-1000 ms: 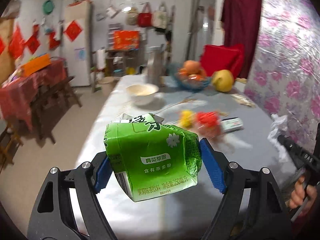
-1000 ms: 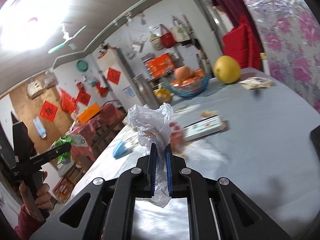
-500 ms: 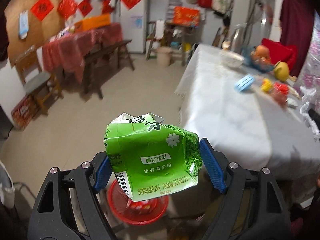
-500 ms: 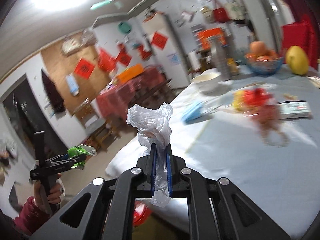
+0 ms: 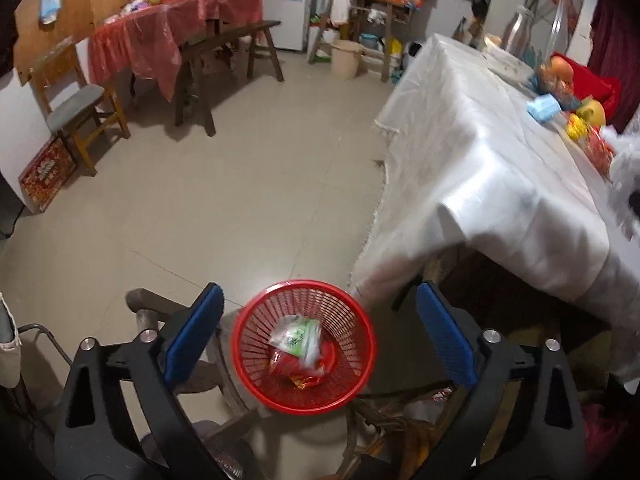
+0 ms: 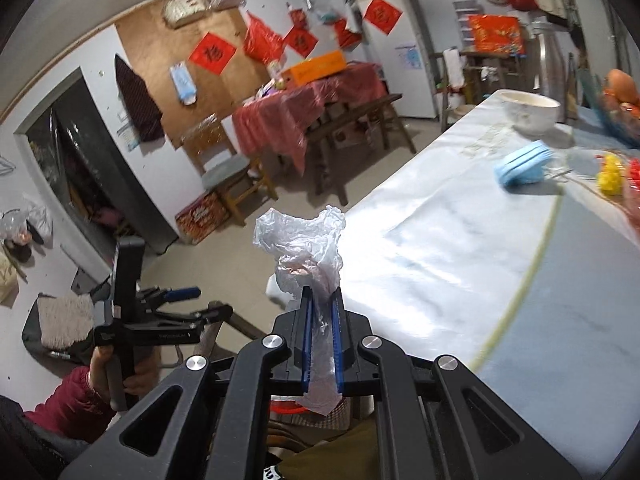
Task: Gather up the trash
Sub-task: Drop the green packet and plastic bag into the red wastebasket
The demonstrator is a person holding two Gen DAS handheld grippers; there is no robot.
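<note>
My left gripper (image 5: 318, 320) is open and empty, held above a red mesh trash basket (image 5: 256, 376) on the floor. The crushed green drink carton (image 5: 298, 336) lies inside the basket on red wrappers. My right gripper (image 6: 321, 300) is shut on a crumpled clear plastic bag (image 6: 306, 240), held over the near edge of the white-clothed table (image 6: 460, 248). The left gripper also shows in the right wrist view (image 6: 192, 304), low at the left. The bag shows blurred at the right edge of the left wrist view (image 5: 626, 168).
The table (image 5: 480, 148) carries a blue mask pack (image 6: 520, 164), a white bowl (image 6: 530, 110), yellow and red items (image 6: 612, 170) and a fruit basket (image 5: 556, 76). A wooden chair (image 5: 76, 100), a bench (image 5: 224, 52) and a red-clothed table (image 5: 160, 28) stand across the tiled floor.
My left gripper has opened and let go of the green carton, which now lies in the red basket. Both views have swung down and left; the right gripper still holds the bag.
</note>
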